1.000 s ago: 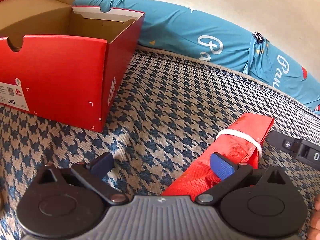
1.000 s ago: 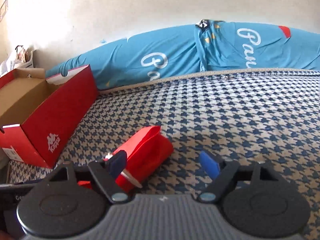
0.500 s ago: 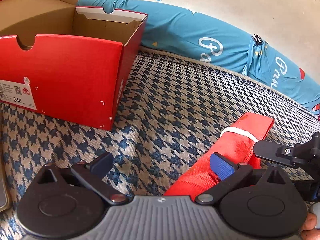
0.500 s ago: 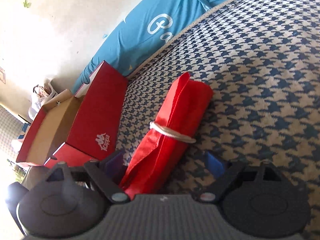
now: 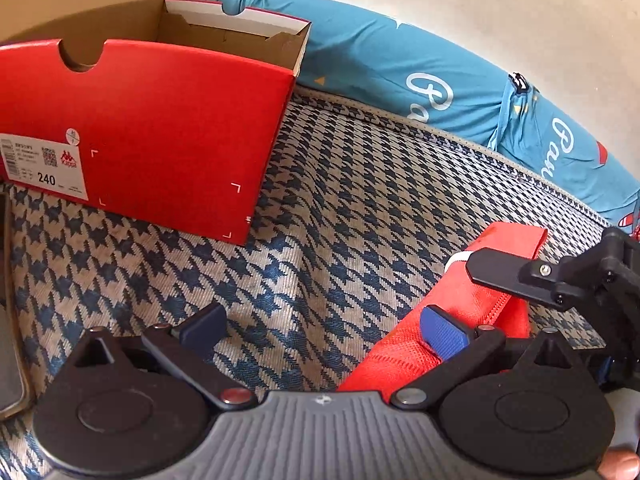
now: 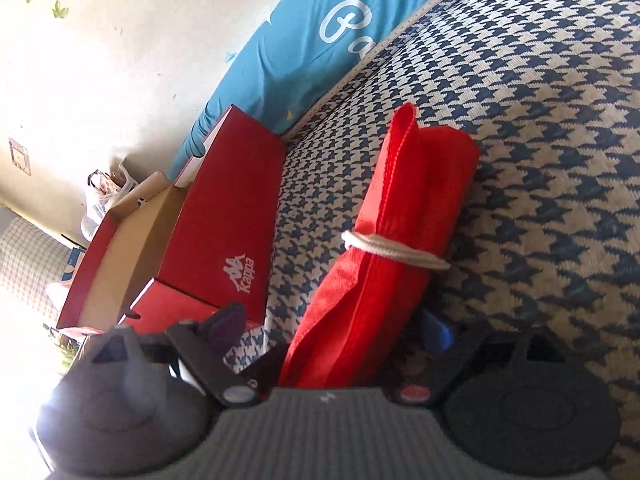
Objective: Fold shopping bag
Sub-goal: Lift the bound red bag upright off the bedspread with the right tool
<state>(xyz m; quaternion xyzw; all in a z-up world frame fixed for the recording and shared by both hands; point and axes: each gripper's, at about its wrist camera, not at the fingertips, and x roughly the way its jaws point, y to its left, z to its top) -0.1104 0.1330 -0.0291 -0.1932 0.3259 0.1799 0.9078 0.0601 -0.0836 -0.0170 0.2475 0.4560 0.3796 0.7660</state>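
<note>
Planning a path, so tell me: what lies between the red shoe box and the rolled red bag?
Only bare houndstooth cover lies between the shoe box and the rolled bag; the right wrist view shows it, and the left wrist view agrees.

I saw a cream plaster wall (image 5: 460,8) behind a mattress covered in blue-and-white houndstooth fabric (image 5: 340,208). A turquoise bolster (image 5: 380,60) with white script lay along the wall. Strong daylight washed out the room's far left side (image 6: 36,92).
</note>
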